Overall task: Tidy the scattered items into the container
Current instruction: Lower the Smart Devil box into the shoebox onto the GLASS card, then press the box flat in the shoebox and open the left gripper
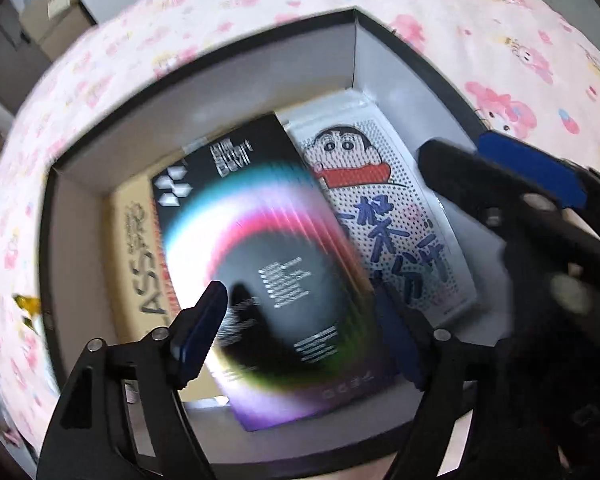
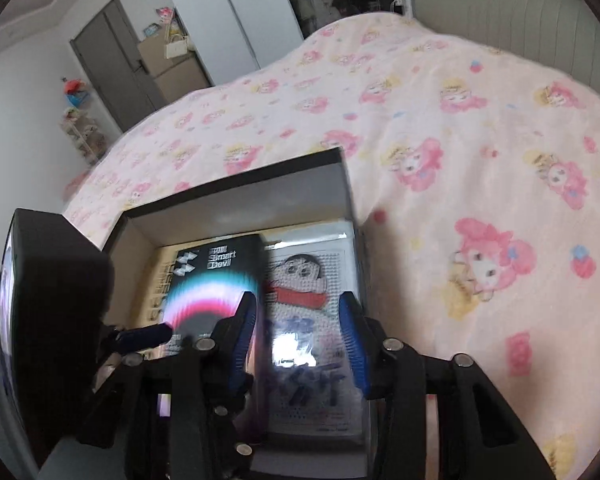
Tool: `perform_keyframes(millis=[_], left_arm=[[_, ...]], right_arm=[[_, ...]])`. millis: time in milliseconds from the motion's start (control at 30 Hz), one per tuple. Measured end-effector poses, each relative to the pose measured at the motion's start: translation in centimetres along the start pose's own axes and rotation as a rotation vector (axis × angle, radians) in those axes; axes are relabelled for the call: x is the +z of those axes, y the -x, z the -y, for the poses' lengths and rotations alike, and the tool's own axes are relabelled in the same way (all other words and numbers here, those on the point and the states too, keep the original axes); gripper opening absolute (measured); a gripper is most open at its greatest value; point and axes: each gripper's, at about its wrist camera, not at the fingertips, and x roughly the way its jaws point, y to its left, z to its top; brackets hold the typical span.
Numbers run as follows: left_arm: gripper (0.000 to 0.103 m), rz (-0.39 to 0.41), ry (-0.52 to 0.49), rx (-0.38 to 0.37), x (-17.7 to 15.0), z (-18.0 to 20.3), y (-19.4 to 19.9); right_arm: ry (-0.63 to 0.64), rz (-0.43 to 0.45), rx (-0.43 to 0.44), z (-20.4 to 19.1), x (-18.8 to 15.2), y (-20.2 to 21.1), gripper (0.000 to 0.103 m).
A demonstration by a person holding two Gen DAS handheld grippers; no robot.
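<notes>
The container (image 1: 204, 92) is a black box with white inner walls, lying open on the bed. Inside it a black Smart Devil box (image 1: 268, 240) with a rainbow ring lies over a tan box (image 1: 136, 240), beside a white cartoon pack (image 1: 380, 208). My left gripper (image 1: 300, 336) hangs open over the near end of the black box, its blue pads wide on either side and not pressing. My right gripper (image 2: 298, 340) is open above the cartoon pack (image 2: 300, 300), nothing gripped. The black box (image 2: 220, 276) is blurred in both views.
A pink cartoon-print blanket (image 2: 440, 140) covers the bed all around the container (image 2: 236, 196). The right gripper's arm (image 1: 500, 192) reaches in over the container's right wall. The left gripper's body (image 2: 52, 320) looms at the container's left. A door (image 2: 112, 68) and shelves stand beyond the bed.
</notes>
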Motion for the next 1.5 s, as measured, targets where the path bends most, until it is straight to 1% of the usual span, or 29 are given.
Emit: perform_keyframes(millis=[33, 100, 167, 233, 267, 300, 333, 367, 400, 433, 533, 600, 633, 700, 800, 900, 1000, 1033, 1067, 1100, 1133, 1200, 1233, 1267, 1300, 1367, 1433, 1467, 1500], left_arm=[[0.083, -0.007, 0.013, -0.009, 0.1, -0.2, -0.3], [0.086, -0.008, 0.021, 0.004, 0.1, -0.6, -0.8], [0.085, -0.016, 0.036, 0.018, 0.0, -1.3, -0.9], [0.079, -0.021, 0.069, 0.035, -0.2, -2.7, -1.0], [0.079, -0.023, 0.091, 0.049, -0.5, -3.6, -1.0], [0.079, -0.026, 0.114, 0.059, -0.7, -4.7, -1.1], [0.076, -0.034, 0.130, 0.063, -0.9, -5.4, -1.3], [0.074, -0.056, 0.147, 0.075, -1.3, -6.4, -1.8], [0.070, -0.089, 0.160, 0.099, -1.8, -7.4, -2.6], [0.074, -0.091, 0.163, 0.103, -2.2, -8.0, -2.9], [0.072, -0.101, 0.168, 0.047, -3.0, -9.1, -2.7], [0.072, -0.090, 0.175, -0.014, -3.1, -9.5, -2.4], [0.072, -0.081, 0.192, -0.028, -3.0, -10.0, -2.3], [0.070, -0.064, 0.230, 0.001, -2.4, -11.2, -2.4], [0.067, -0.035, 0.330, -0.075, -1.6, -13.0, -3.5], [0.066, 0.036, 0.386, -0.136, -0.7, -14.3, -3.9], [0.066, 0.066, 0.441, -0.193, -0.2, -15.6, -4.3], [0.064, 0.056, 0.442, -0.191, 0.0, -15.7, -4.6], [0.062, 0.039, 0.434, -0.168, 0.3, -15.7, -5.1], [0.065, 0.022, 0.418, -0.134, 0.7, -15.6, -5.6], [0.065, 0.016, 0.421, -0.129, 1.1, -15.0, -4.8], [0.063, -0.023, 0.461, -0.133, 2.1, -16.0, -5.1], [0.057, -0.046, 0.489, -0.127, 2.3, -16.3, -5.2], [0.055, -0.058, 0.501, -0.112, 2.2, -16.3, -5.3], [0.051, -0.069, 0.505, -0.096, 2.5, -16.6, -5.4], [0.047, -0.089, 0.492, -0.070, 3.1, -16.7, -5.6], [0.041, -0.092, 0.462, -0.017, 3.6, -16.5, -5.5], [0.042, -0.074, 0.447, -0.005, 3.9, -16.3, -5.3], [0.047, -0.040, 0.426, -0.014, 4.5, -16.2, -5.0]], right_arm=[[0.002, -0.002, 0.004, 0.0, 0.0, 0.0, 0.036], [-0.008, -0.006, 0.020, 0.1, 0.0, 0.0, 0.036], [0.002, -0.006, 0.014, -0.1, 0.1, -0.2, 0.036], [0.001, -0.010, 0.027, -0.2, 0.1, -0.3, 0.036], [-0.016, 0.003, 0.045, -0.2, 0.1, -0.1, 0.036], [-0.040, 0.046, 0.080, -0.2, 0.2, 0.7, 0.036], [-0.043, 0.073, 0.102, -0.3, 0.3, 1.2, 0.036], [-0.029, 0.107, 0.132, -0.8, 0.4, 1.9, 0.036], [-0.015, 0.123, 0.144, -1.1, 0.4, 2.3, 0.036], [-0.003, 0.130, 0.148, -1.5, 0.4, 2.5, 0.036], [0.022, 0.066, 0.147, -2.4, -0.2, 0.9, 0.036], [0.028, 0.015, 0.147, -2.8, -0.7, -0.4, 0.036], [0.034, -0.003, 0.149, -3.0, -0.9, -1.0, 0.036], [0.052, -0.039, 0.152, -3.7, -1.4, -1.8, 0.036], [0.076, -0.069, 0.150, -4.5, -2.1, -2.6, 0.036], [0.112, -0.097, 0.169, -5.6, -2.7, -3.2, 0.036], [0.119, -0.132, 0.179, -6.2, -3.1, -4.0, 0.036], [0.122, -0.143, 0.176, -6.4, -3.3, -4.4, 0.036], [0.124, -0.149, 0.171, -6.5, -3.4, -4.5, 0.036], [0.127, -0.156, 0.164, -6.6, -3.6, -4.8, 0.036], [0.128, -0.163, 0.161, -6.8, -3.7, -5.0, 0.036], [0.132, -0.166, 0.154, -7.0, -3.9, -5.1, 0.036], [0.135, -0.165, 0.151, -7.0, -3.9, -5.0, 0.036], [0.133, -0.164, 0.153, -7.0, -3.8, -5.0, 0.036], [0.128, -0.164, 0.154, -6.8, -3.8, -4.9, 0.036], [0.118, -0.161, 0.144, -6.5, -3.5, -4.9, 0.036], [0.107, -0.162, 0.136, -6.1, -3.2, -5.2, 0.037], [0.097, -0.170, 0.133, -5.8, -3.1, -5.4, 0.037], [0.086, -0.182, 0.138, -5.6, -3.0, -5.5, 0.037]])
